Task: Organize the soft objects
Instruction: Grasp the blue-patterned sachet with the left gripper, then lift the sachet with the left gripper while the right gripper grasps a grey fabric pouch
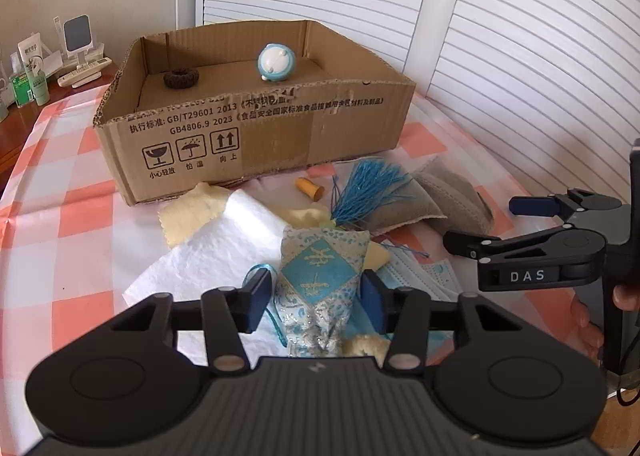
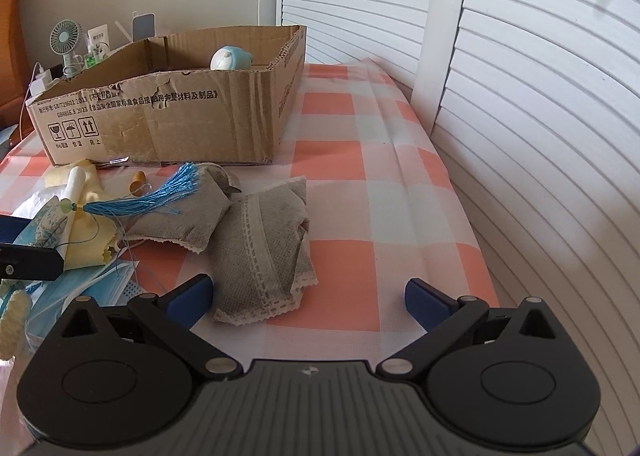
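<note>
tablecloth: orange and white checks
sachet: blue diamond, pale patterned brocade
tassel: bright blue
box: brown, black print
pouches: grey

Left gripper around blue sachet

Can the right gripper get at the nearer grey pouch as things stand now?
Probably yes. The right gripper is open, its jaws spread wide, and the nearer grey pouch lies on the checked tablecloth just ahead of them, slightly toward their left side. Nothing lies on top of it.
</note>
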Demonstrator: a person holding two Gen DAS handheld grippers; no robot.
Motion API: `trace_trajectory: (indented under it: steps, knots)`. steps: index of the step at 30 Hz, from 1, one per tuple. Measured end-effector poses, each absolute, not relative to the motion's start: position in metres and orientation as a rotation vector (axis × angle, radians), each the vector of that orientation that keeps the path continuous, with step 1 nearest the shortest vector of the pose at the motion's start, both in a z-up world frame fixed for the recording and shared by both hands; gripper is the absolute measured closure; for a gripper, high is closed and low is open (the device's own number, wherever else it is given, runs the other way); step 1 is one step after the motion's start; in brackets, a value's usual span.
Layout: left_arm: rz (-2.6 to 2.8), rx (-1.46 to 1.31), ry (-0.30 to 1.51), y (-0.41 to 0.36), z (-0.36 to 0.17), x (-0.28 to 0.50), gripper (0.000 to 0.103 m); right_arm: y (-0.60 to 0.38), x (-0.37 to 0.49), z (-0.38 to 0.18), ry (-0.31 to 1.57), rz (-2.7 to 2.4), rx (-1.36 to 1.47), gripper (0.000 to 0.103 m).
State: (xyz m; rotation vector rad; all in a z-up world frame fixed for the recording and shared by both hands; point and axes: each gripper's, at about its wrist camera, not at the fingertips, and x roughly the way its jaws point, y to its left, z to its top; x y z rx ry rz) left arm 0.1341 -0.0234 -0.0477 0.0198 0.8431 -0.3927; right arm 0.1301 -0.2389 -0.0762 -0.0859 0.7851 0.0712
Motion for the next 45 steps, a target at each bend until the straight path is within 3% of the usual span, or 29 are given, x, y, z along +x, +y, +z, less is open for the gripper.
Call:
trace_trajectory:
  steps: [6, 22, 24, 31, 34, 40, 45]
  knots:
    - [-0.393, 0.011, 0.828, -0.02, -0.042, 0.13, 0.068, -0.239, 0.13, -0.076, 0.784, 0.072, -0.088, 0.0]
    - [-0.333, 0.06, 0.812, 0.014, -0.026, 0.116, 0.068, -0.219, 0.145, -0.074, 0.788, 0.104, -0.15, 0.0]
    - [-0.335, 0.053, 0.822, 0.014, -0.03, 0.119, 0.068, -0.215, 0.149, -0.075, 0.775, 0.1, -0.162, 0.003]
    - [-0.345, 0.047, 0.848, 0.009, -0.044, 0.129, 0.067, -0.211, 0.142, -0.072, 0.72, 0.152, -0.179, 0.046]
    - [-0.35, 0.049, 0.852, 0.007, -0.047, 0.129, 0.067, -0.213, 0.139, -0.07, 0.717, 0.138, -0.172, 0.055]
    - [-0.338, 0.039, 0.855, 0.01, -0.051, 0.127, 0.06, -0.226, 0.134, -0.066, 0.741, 0.051, -0.121, 0.055]
    - [-0.321, 0.027, 0.854, 0.012, -0.054, 0.126, 0.048, -0.229, 0.13, -0.067, 0.748, 0.054, -0.112, 0.05]
